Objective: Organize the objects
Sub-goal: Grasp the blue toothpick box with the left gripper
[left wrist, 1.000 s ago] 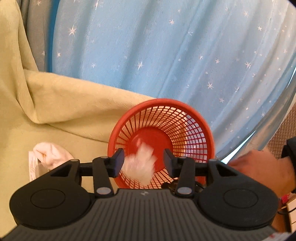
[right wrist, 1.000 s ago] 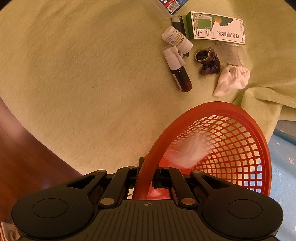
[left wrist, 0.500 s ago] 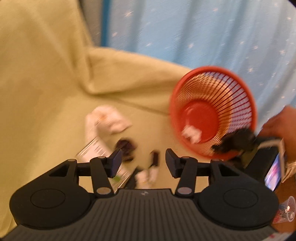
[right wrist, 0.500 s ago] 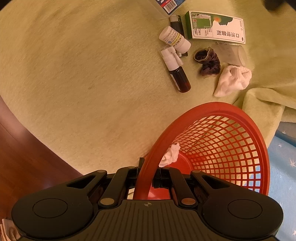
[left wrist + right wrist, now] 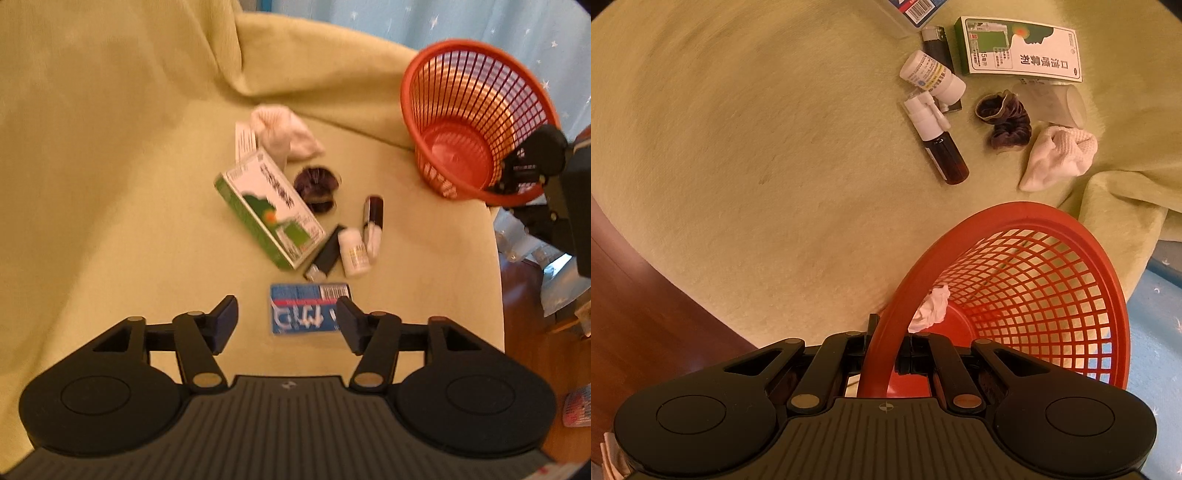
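Note:
My right gripper [image 5: 884, 350] is shut on the near rim of the red mesh basket [image 5: 1034, 295], which holds a crumpled white tissue [image 5: 932, 308]. My left gripper [image 5: 286, 310] hovers over a blue packet [image 5: 310, 308]; its jaws are opening with nothing between them. Beyond the packet lie a green-and-white box [image 5: 269, 210], a black lighter [image 5: 327, 254], a white pill bottle [image 5: 354, 251], a brown spray bottle [image 5: 373, 218], a dark scrunchie [image 5: 317, 184] and a white sock [image 5: 284, 133]. The basket [image 5: 476, 122] stands at the right of the left wrist view.
Everything rests on a yellow-green blanket [image 5: 757, 166] that bunches into folds behind the sock. A clear plastic cup [image 5: 1052, 101] lies beside the scrunchie. Dark wooden floor [image 5: 635, 314] shows past the blanket's edge. A blue starry curtain [image 5: 480, 22] hangs behind the basket.
The white tissue left my left gripper and now lies in the basket. My left gripper swung away from the basket and down over the loose items, jaws wider. The right gripper stayed on the rim.

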Demonstrator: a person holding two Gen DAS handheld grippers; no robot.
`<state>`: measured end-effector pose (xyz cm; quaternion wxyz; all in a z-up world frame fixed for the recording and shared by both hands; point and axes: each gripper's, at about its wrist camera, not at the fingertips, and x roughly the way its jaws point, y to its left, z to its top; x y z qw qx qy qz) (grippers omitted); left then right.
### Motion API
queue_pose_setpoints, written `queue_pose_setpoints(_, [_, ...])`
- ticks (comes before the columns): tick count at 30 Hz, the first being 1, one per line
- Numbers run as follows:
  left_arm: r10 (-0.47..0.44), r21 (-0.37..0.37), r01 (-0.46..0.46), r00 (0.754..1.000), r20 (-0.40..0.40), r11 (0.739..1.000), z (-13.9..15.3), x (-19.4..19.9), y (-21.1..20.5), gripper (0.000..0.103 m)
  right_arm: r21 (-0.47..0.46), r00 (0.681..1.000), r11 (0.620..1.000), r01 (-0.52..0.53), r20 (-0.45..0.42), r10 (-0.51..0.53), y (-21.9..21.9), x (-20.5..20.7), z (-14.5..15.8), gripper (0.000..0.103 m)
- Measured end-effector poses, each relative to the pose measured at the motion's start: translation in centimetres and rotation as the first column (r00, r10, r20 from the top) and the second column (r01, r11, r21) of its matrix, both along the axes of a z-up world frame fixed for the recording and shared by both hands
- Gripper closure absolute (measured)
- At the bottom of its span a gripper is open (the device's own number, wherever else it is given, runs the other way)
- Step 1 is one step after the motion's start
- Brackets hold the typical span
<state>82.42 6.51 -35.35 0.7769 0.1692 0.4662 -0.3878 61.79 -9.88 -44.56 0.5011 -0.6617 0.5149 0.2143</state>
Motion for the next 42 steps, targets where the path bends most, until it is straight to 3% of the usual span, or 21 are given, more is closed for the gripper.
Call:
queue_pose_setpoints(2, [0.01,0.001,-0.01,1.0,-0.013,1.0,-0.8,-0.5,-0.1,0.038,-0.004,1.0,1.0,-0.003,-0.006,0.003,0.1,0.0,0.0,0.101])
queue_pose_setpoints(4, [0.026,-0.004,-0.026,1.0,-0.015,1.0,-1.5,-0.9,-0.5,0.023,-0.008,1.0,1.0,-0.005,-0.013,0.005,0.2,0.0,0.0,0.101])
queue_pose_setpoints(7, [0.052,-0.003,-0.052,0.999,-0.005,0.999,-2.4,-1.2,-1.1,0.016,-0.012,1.0,1.0,-0.004,-0.019,0.004,0.3,0.1,0.0,0.101])
queue_pose_setpoints(24, [0.07,0.044,-0.069,0.997,-0.012,0.997,-6.7,-1.3,-3.5,0.014,-0.005,1.0,1.0,0.005,-0.018,-0.005,0.5,0.1,0.3,0.101])
queue_pose_setpoints(42, [0.026,0.101,-0.03,0.999,0.039,0.994,-8.0,-1.5,-4.9,0.019,0.005,1.0,1.0,0.008,-0.01,-0.008,0.5,0.1,0.5,0.101])
